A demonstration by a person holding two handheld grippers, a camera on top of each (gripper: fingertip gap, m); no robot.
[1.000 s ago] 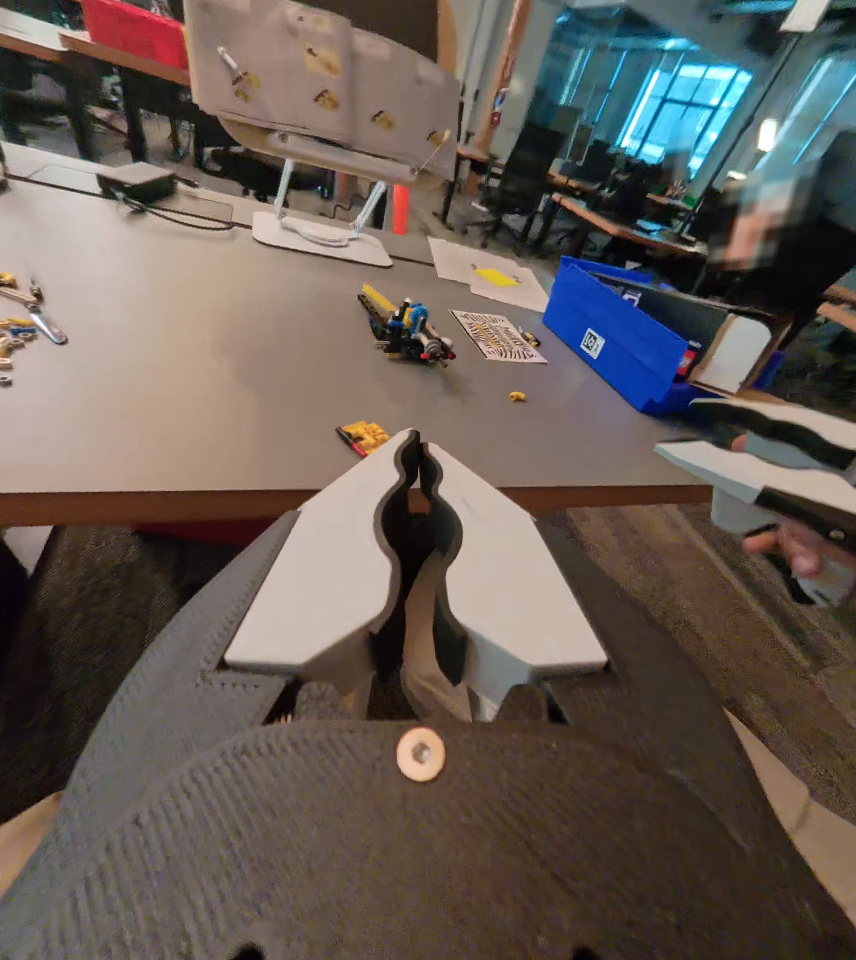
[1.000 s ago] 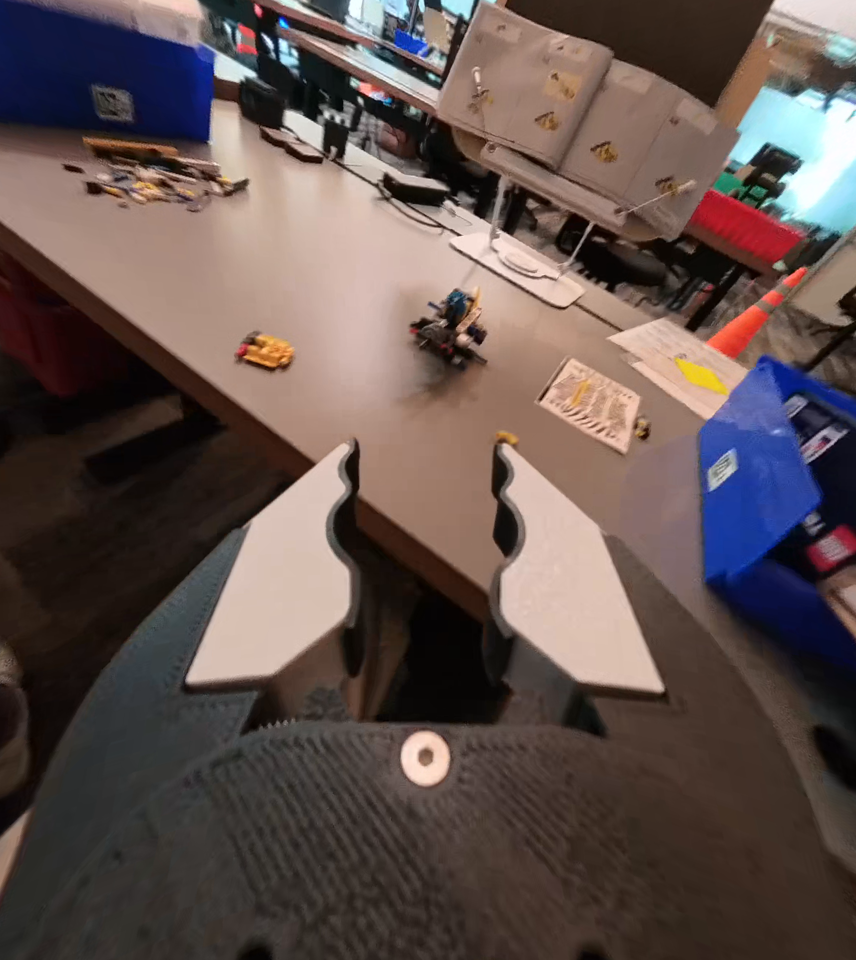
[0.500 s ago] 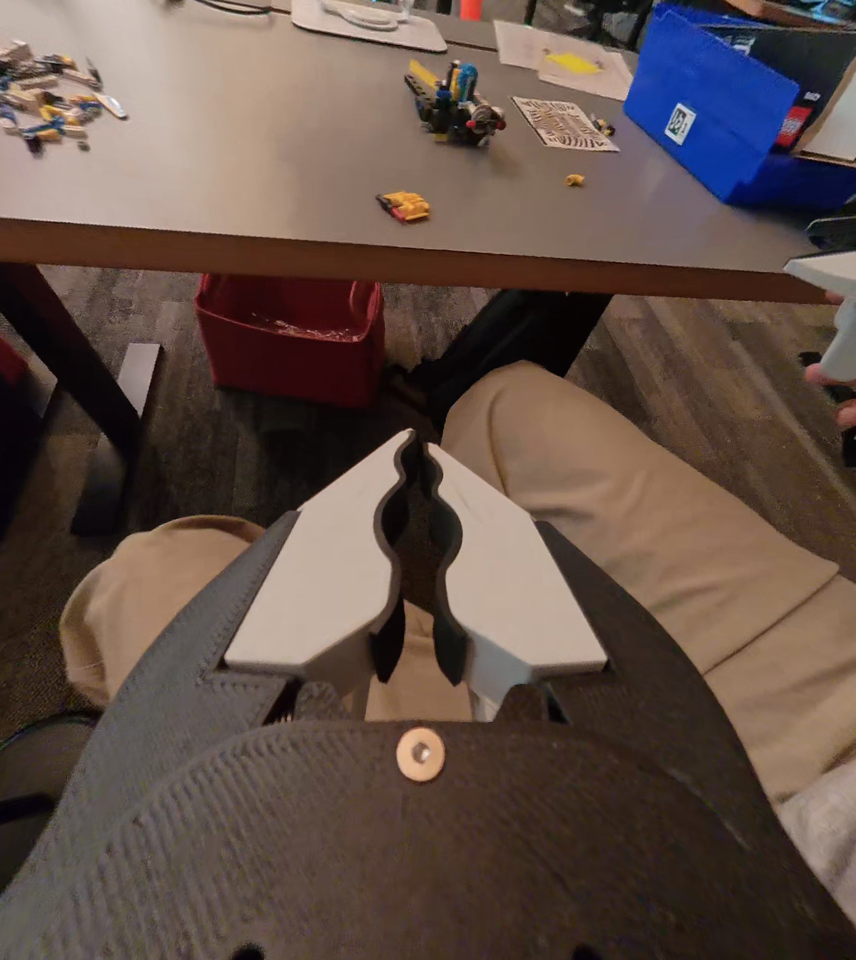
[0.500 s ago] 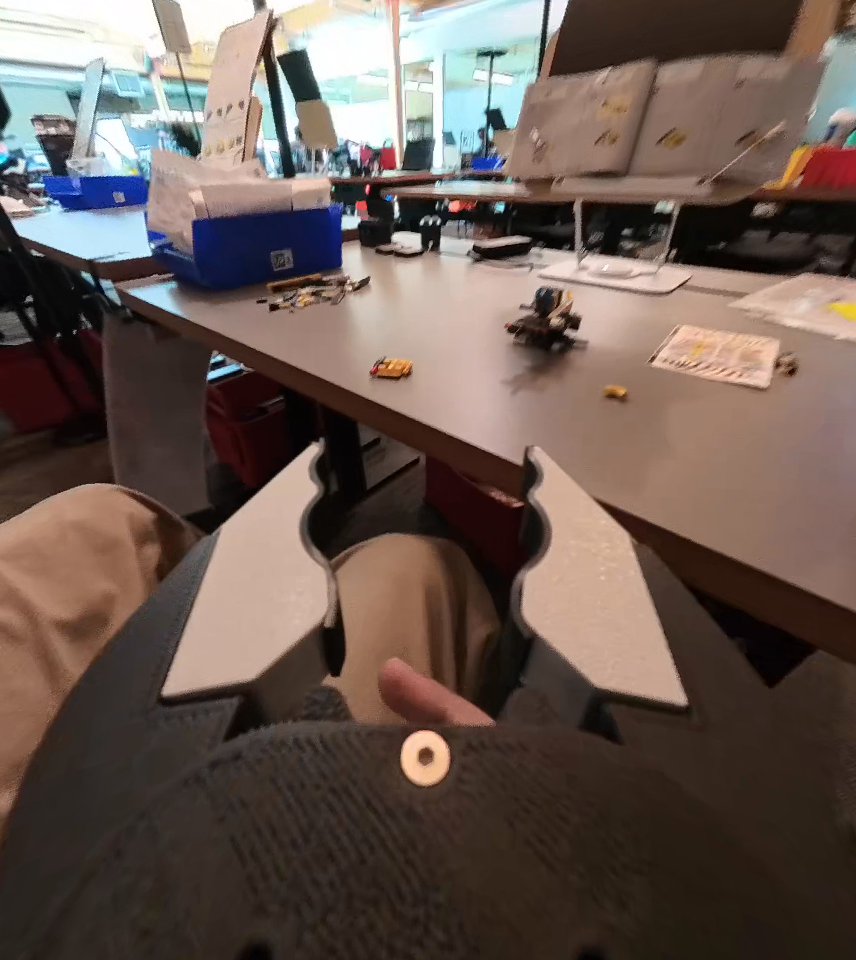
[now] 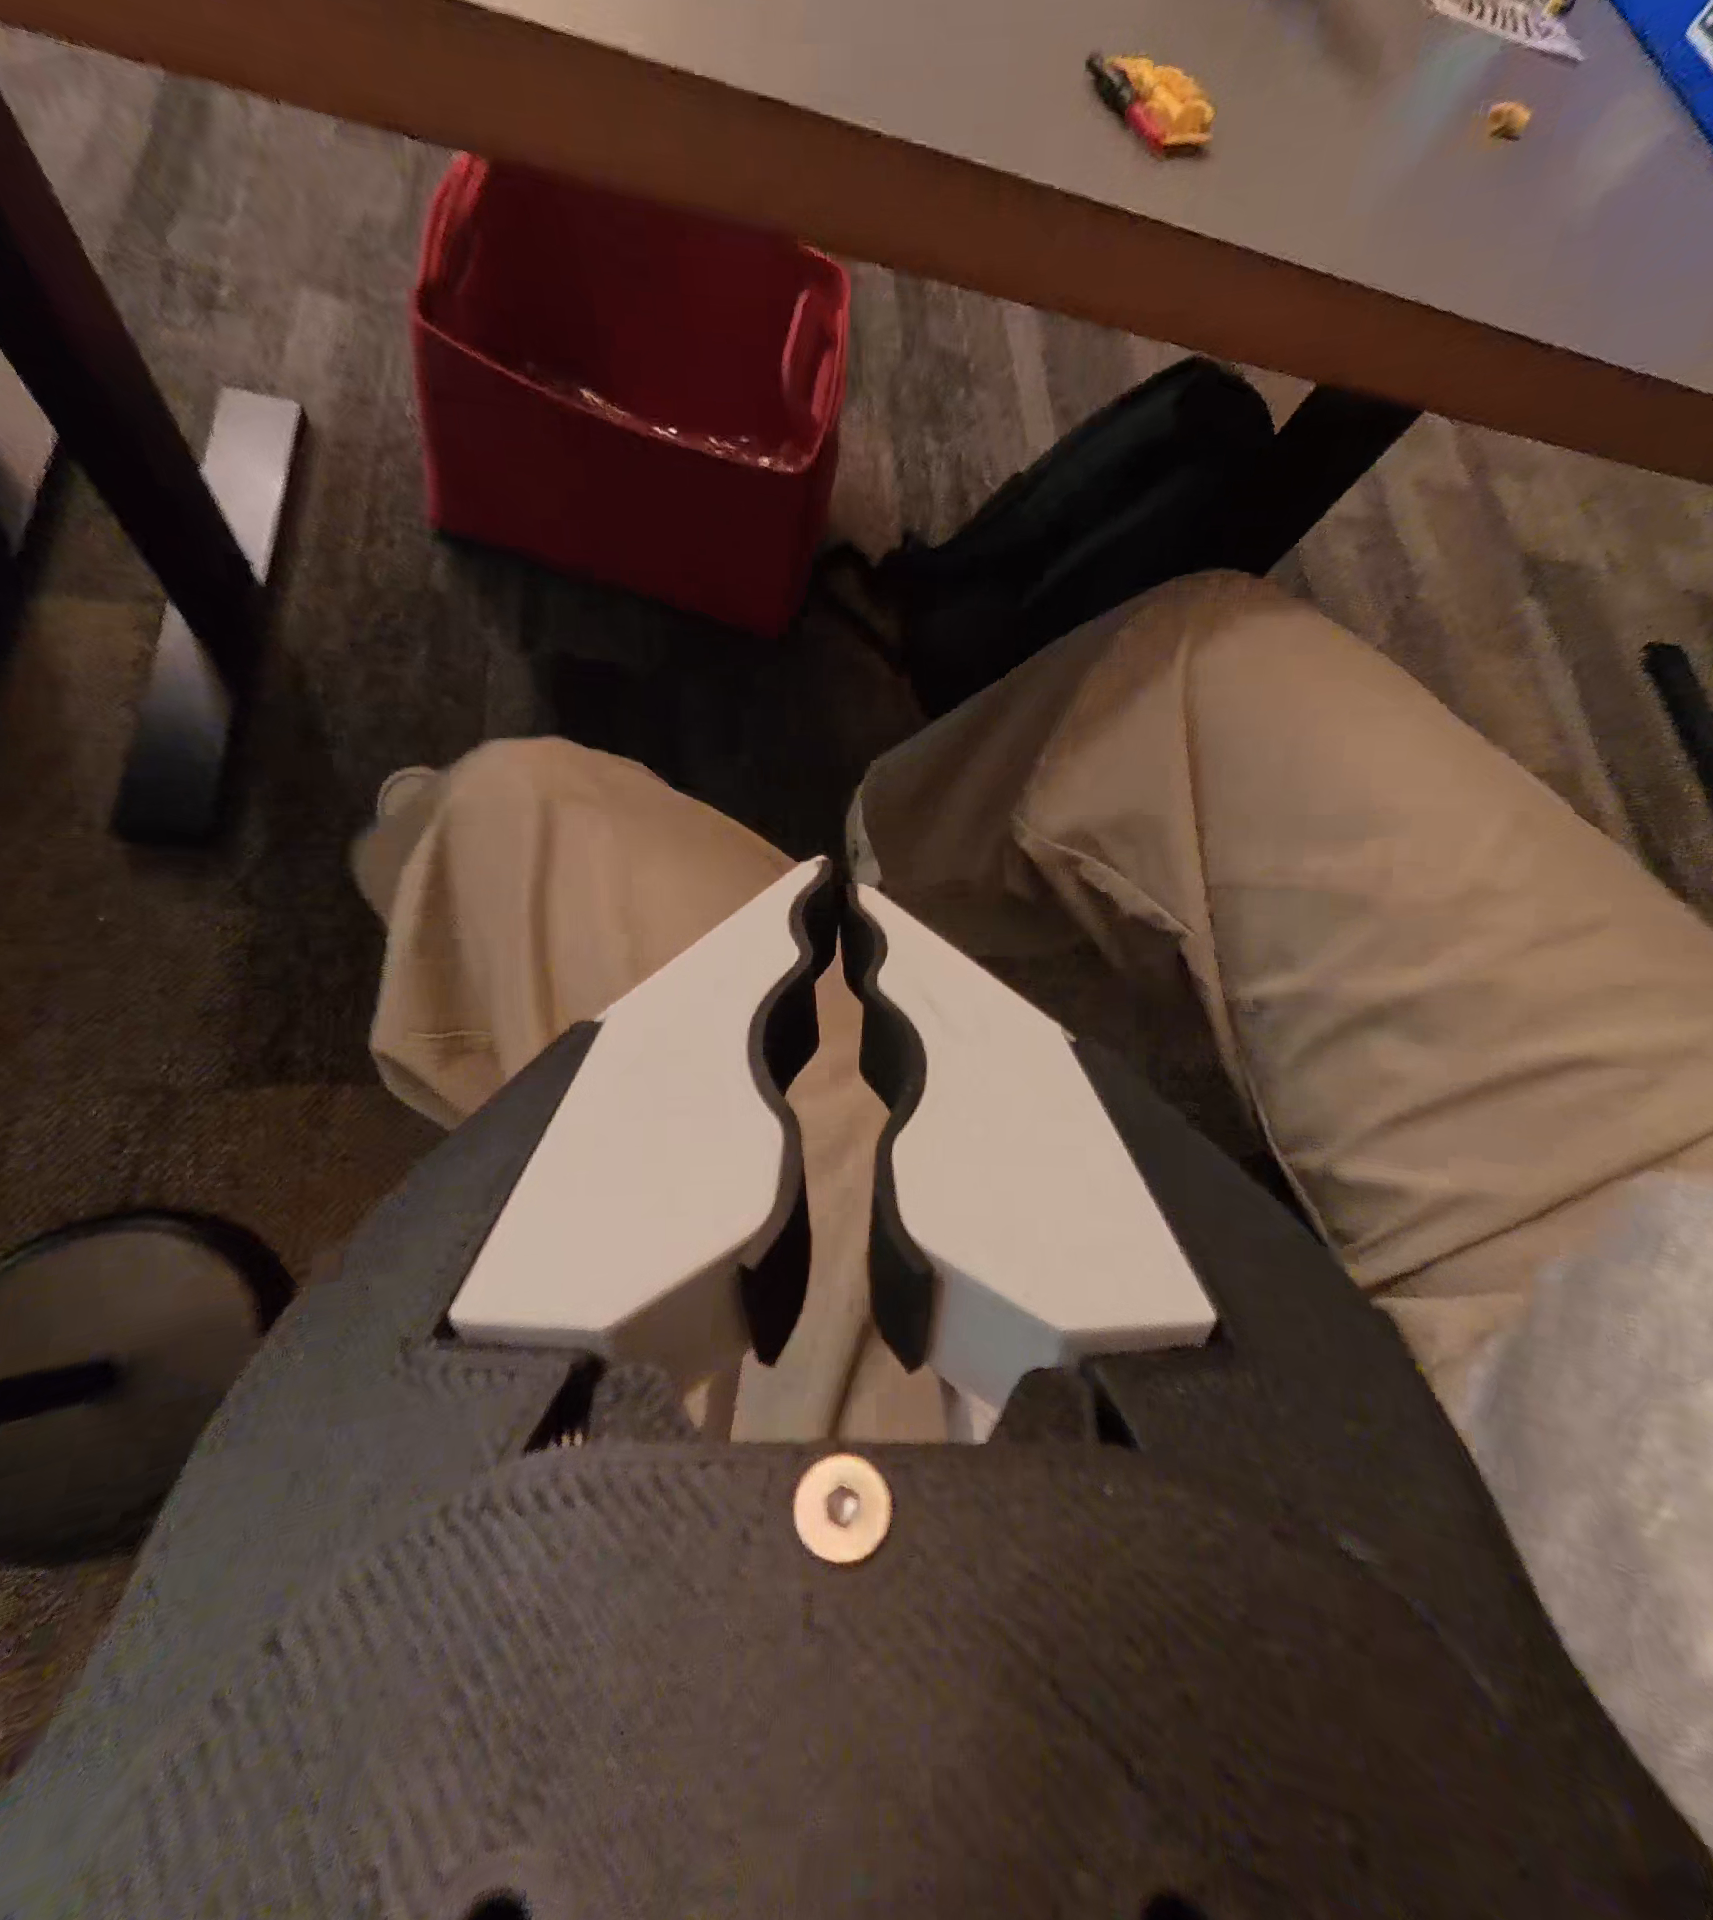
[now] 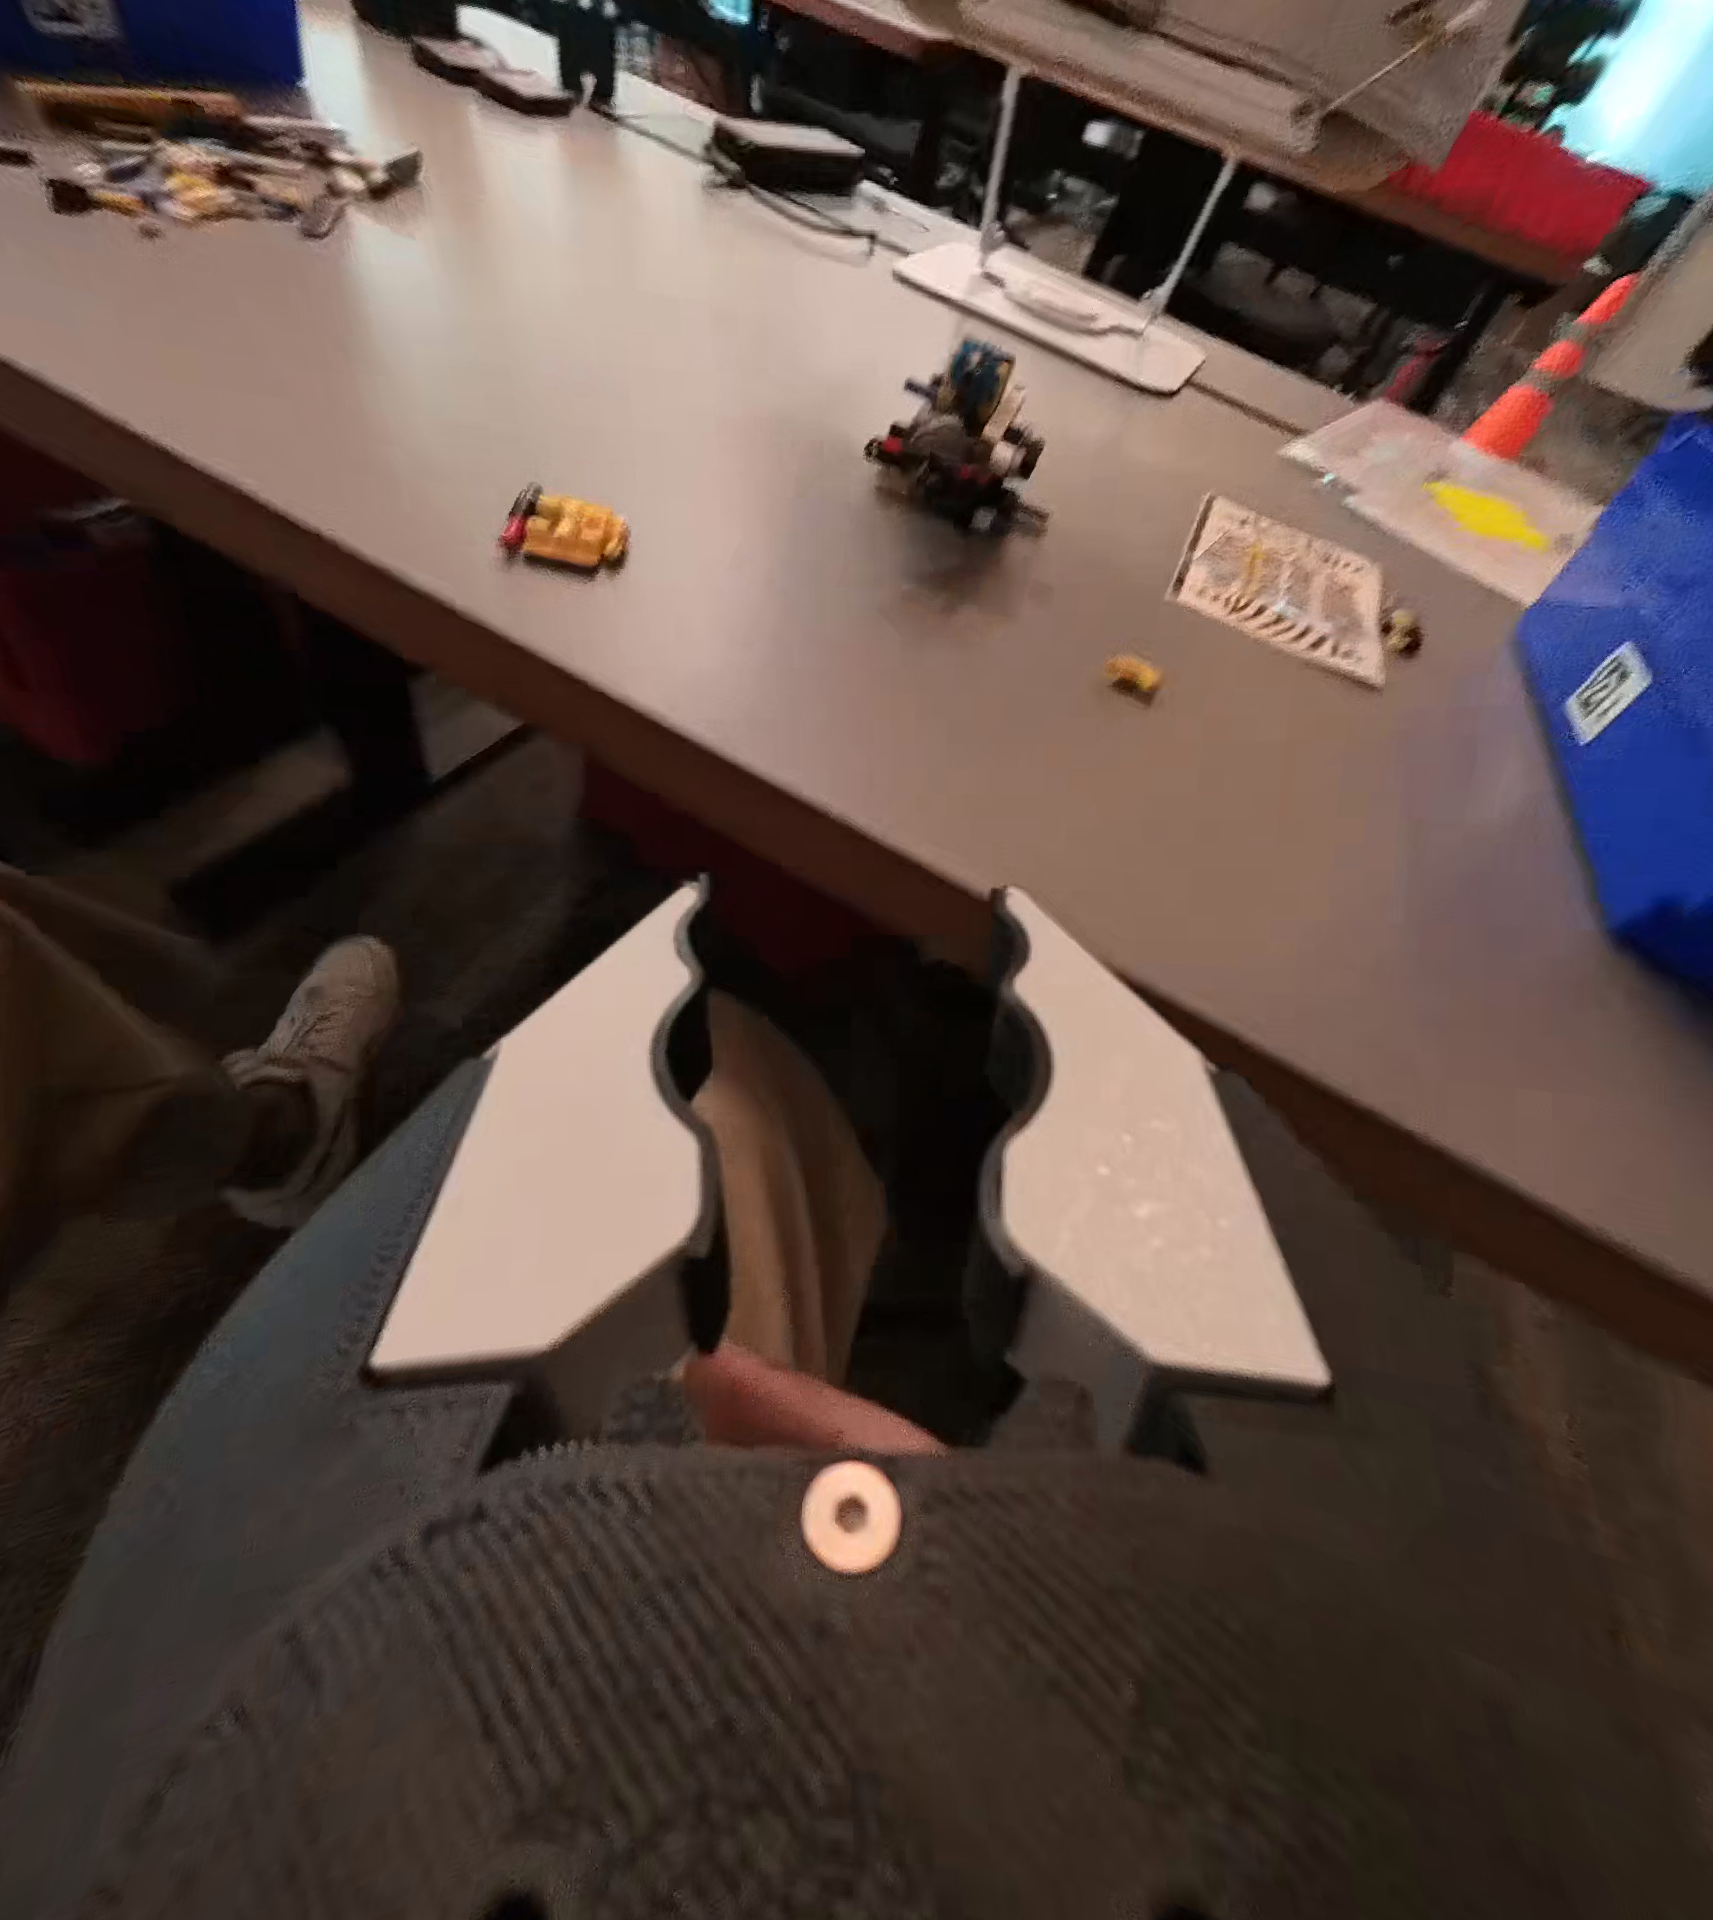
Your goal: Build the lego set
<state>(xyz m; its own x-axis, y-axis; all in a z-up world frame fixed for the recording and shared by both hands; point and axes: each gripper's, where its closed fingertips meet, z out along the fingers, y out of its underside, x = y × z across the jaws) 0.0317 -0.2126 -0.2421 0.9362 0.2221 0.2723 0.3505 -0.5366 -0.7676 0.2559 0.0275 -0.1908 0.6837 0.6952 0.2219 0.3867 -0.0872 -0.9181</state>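
Your left gripper (image 5: pixel 836 883) points down at your lap in the frame's centre, fingertips pressed together on nothing. Your right gripper (image 6: pixel 847 920) sits low at the table (image 6: pixel 727 343) edge, its jaws spread wide and empty. On the tabletop, the part-built lego model (image 6: pixel 956 442) stands in the upper middle of the right wrist view, a small yellow assembly (image 6: pixel 566 525) to its left and loose lego pieces (image 6: pixel 197 182) in the upper left corner.
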